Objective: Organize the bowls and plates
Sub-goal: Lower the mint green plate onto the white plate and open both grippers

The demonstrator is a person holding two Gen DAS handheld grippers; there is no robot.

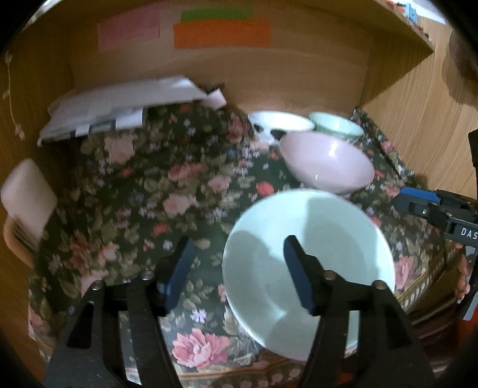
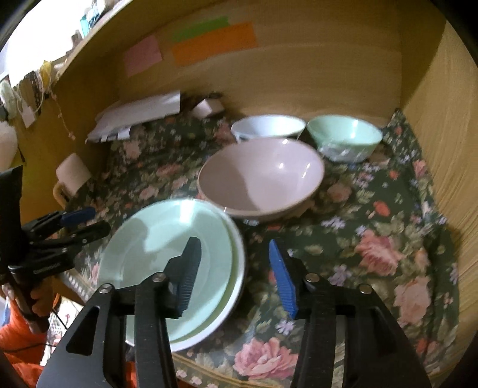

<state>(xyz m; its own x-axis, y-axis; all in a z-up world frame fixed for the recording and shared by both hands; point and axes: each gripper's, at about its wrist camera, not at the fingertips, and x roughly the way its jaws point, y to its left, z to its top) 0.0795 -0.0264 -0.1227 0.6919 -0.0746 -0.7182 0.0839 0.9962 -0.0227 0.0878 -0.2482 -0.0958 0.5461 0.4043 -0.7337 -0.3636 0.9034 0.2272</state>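
A wooden alcove [image 2: 313,77] with a back wall and side panels encloses the scene, and a dark floral tablecloth [image 1: 143,191] covers the surface inside it. At the front sits a pale green plate [image 2: 167,238], stacked on what looks like a second plate whose white rim shows beneath it on the right wrist view. Just behind it, close enough that the rims seem to overlap in view, stands a pink bowl [image 2: 263,179]; further back, near the rear wall, a white bowl [image 2: 266,125] and a mint green bowl [image 2: 346,137] sit side by side. A stack of white papers [image 1: 119,101] lies at the back left, and a cream mug [image 1: 27,194] rests against the left panel. Pink [image 1: 128,29], green [image 1: 216,13] and orange [image 1: 222,34] sticky notes are stuck on the back wall. The left gripper [image 1: 239,265] hangs above the plate's left rim with its jaws apart, one finger over the plate's bowl, one over the cloth, nothing clamped. The right gripper [image 2: 236,268] hovers over the plate's right rim in the same way, jaws parted and holding nothing, the rim showing in the gap below them.
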